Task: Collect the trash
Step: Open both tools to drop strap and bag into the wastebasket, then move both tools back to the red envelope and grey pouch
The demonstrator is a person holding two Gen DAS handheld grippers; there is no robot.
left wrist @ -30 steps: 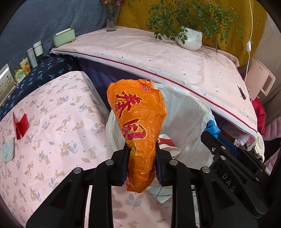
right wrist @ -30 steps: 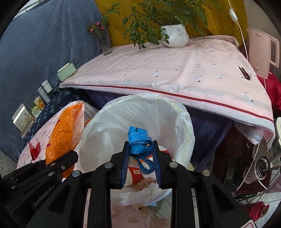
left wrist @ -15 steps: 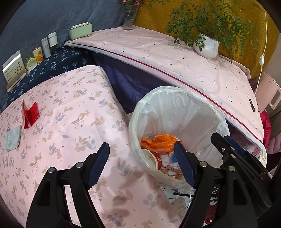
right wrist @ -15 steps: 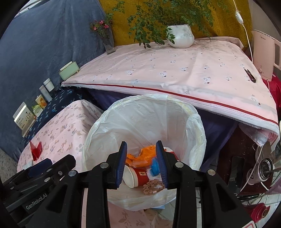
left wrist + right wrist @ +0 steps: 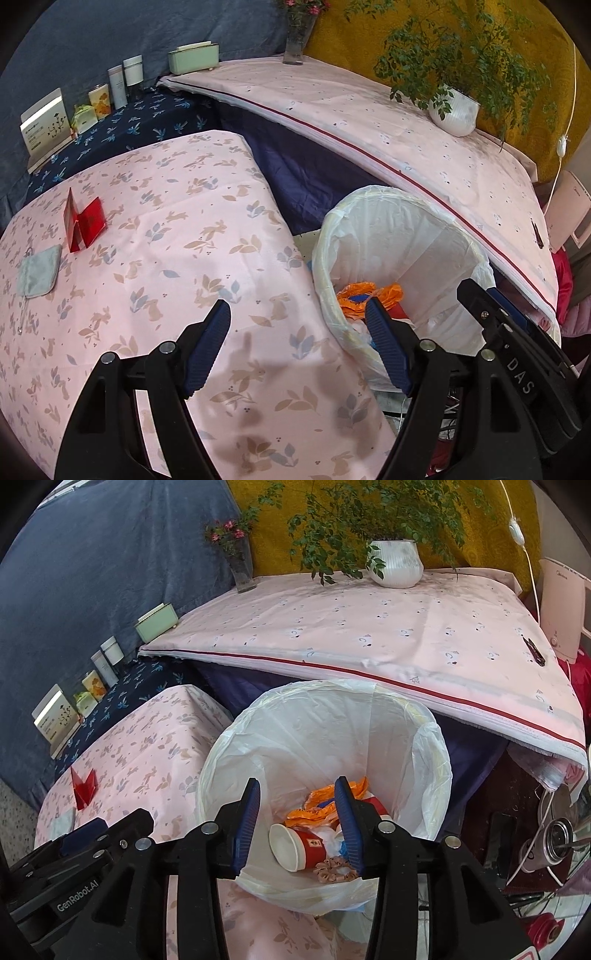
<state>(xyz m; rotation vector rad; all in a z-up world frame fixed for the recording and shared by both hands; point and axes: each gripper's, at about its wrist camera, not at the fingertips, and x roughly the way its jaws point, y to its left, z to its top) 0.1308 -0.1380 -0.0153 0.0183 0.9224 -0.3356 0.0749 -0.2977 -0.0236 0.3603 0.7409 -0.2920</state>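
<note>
Bin: orange wrapper, paper cup inside. My left gripper: wide, empty. My right gripper: opening, empty. Red card uncollected on bunny-print cloth. Risk: reaching jaws snag cloth.

Low table, pink rabbit-and-leaf cloth: folded red card standing, grey-green pouch flat near it, possibly a keyring attached. Higher pink-clothed table: white plant pot, glass vase.

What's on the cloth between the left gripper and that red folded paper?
Nothing: in the left wrist view, only bare rabbit-print cloth lies between the open left gripper and the red paper.
</note>
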